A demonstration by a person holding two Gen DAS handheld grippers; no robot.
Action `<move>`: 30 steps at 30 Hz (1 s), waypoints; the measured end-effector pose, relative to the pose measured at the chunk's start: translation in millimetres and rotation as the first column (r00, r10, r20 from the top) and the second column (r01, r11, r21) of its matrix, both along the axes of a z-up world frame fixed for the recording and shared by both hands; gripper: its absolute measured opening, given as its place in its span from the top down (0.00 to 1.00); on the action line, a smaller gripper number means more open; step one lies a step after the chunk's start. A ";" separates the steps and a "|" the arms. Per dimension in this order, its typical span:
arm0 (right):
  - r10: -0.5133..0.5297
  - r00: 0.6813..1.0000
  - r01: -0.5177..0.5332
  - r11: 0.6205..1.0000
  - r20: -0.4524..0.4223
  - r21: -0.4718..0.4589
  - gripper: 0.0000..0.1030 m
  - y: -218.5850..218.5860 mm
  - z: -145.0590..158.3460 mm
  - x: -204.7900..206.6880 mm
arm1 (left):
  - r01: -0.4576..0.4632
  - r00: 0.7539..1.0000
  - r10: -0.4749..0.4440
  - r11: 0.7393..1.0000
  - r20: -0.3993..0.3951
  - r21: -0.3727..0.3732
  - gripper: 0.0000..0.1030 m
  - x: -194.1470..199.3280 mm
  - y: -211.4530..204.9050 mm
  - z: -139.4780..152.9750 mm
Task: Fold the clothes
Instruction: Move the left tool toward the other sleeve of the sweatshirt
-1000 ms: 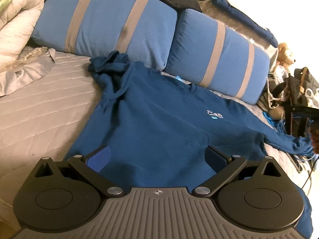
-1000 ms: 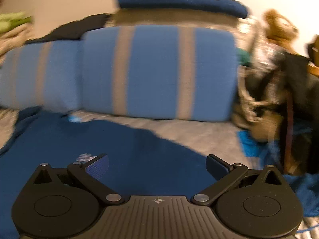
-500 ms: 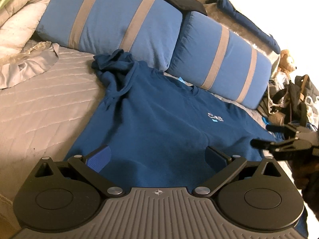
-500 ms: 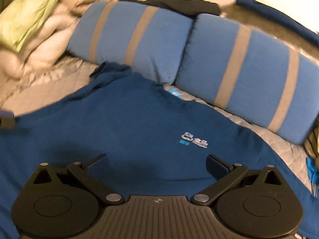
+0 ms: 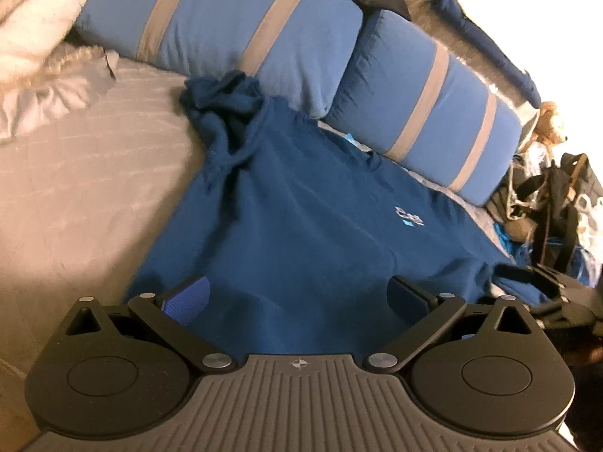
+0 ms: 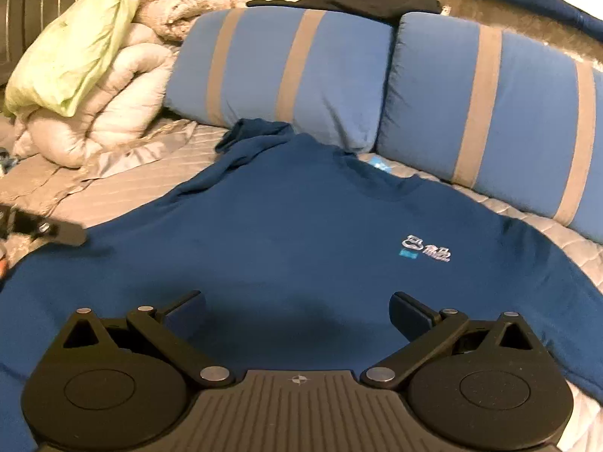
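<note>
A dark blue sweatshirt (image 5: 301,226) with a small white chest logo (image 5: 410,220) lies spread front-up on the grey quilted bed (image 5: 75,203). Its left sleeve (image 5: 222,113) is bunched up near the pillows. It also shows in the right wrist view (image 6: 301,245). My left gripper (image 5: 299,297) is open and empty, low over the sweatshirt's lower part. My right gripper (image 6: 297,312) is open and empty over the sweatshirt's middle. The right gripper also shows in the left wrist view (image 5: 542,290) at the right edge, by the right sleeve.
Two blue pillows with grey stripes (image 5: 245,26) (image 5: 433,86) lean at the bed's head. A rolled beige duvet with a green cloth (image 6: 94,75) lies at the left. Bags, cables and a teddy bear (image 5: 550,128) crowd the right side.
My right gripper has swung left from facing the pillows and clutter to face over the sweatshirt's body. My left gripper shifted slightly left. Both stayed open.
</note>
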State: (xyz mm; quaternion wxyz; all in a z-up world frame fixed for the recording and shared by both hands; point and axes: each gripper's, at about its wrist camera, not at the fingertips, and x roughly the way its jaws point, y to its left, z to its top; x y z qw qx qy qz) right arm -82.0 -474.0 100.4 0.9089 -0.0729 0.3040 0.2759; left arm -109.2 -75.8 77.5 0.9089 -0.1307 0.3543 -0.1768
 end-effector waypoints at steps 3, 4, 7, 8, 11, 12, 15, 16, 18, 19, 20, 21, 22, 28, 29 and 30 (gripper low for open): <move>-0.009 0.999 0.009 1.000 -0.031 0.016 0.00 -0.2 -4.1 -3.2 | -0.006 0.997 0.002 0.999 0.074 0.052 0.00 8.8 5.7 22.9; -0.019 0.999 0.020 1.000 -0.042 0.022 0.00 -0.3 -6.2 -3.2 | -0.012 0.995 0.006 0.998 0.100 0.067 0.00 12.9 8.2 30.7; -0.050 0.996 0.052 0.998 -0.071 0.028 0.00 -0.1 -12.6 -1.8 | -0.048 0.985 0.030 0.994 0.172 0.101 0.00 29.4 17.2 52.0; -0.060 0.995 0.062 0.998 -0.076 0.025 0.00 0.1 -14.0 -1.1 | -0.060 0.981 0.039 0.992 0.189 0.109 0.00 36.2 20.3 56.6; -0.089 0.993 0.092 0.995 -0.076 0.035 0.00 -3.2 -15.2 -0.3 | -0.092 0.972 0.060 0.987 0.228 0.134 0.00 57.0 26.5 63.8; -0.100 0.992 0.103 0.994 -0.075 0.042 0.00 -5.2 -15.4 -0.2 | -0.103 0.968 0.066 0.984 0.243 0.146 0.00 63.0 27.2 64.2; -0.126 0.988 0.134 0.988 -0.095 0.080 0.00 -14.2 -16.8 3.0 | -0.135 0.959 0.083 0.975 0.272 0.177 0.00 80.3 27.5 60.3; -0.131 0.986 0.142 0.985 -0.106 0.102 0.00 -17.9 -17.4 4.6 | -0.142 0.958 0.088 0.972 0.274 0.185 0.00 85.9 27.2 57.7; -0.098 0.986 0.121 0.977 -0.134 0.177 0.00 -27.1 -18.5 6.0 | -0.150 0.960 0.095 0.968 0.265 0.199 0.00 96.9 26.3 50.3; -0.096 0.986 0.122 0.972 -0.137 0.202 0.00 -30.9 -18.5 5.7 | -0.150 0.961 0.092 0.966 0.261 0.209 0.00 102.2 25.5 46.3; -0.098 0.986 0.127 0.967 -0.137 0.223 0.00 -34.4 -18.3 5.3 | -0.143 0.963 0.082 0.964 0.257 0.226 0.00 107.5 23.4 41.8; -0.100 0.986 0.131 0.961 -0.137 0.244 0.00 -38.0 -18.2 4.8 | -0.137 0.964 0.071 0.959 0.256 0.247 0.00 112.6 20.7 37.3; -0.097 0.985 0.131 0.957 -0.141 0.260 0.00 -40.3 -18.7 5.3 | -0.132 0.964 0.061 0.955 0.257 0.267 0.00 117.1 18.5 32.9; -0.066 0.977 0.118 0.959 -0.204 0.256 0.00 -36.4 -24.8 15.4 | -0.117 0.958 0.010 0.925 0.287 0.360 0.02 152.7 0.5 16.8; -0.061 0.977 0.113 0.961 -0.206 0.251 0.00 -34.6 -25.5 15.4 | -0.123 0.957 0.011 0.922 0.291 0.367 0.05 159.6 -1.7 15.1; -0.054 0.977 0.105 0.963 -0.205 0.248 0.00 -33.1 -25.9 15.0 | -0.129 0.956 0.016 0.920 0.292 0.371 0.10 166.9 -3.9 13.3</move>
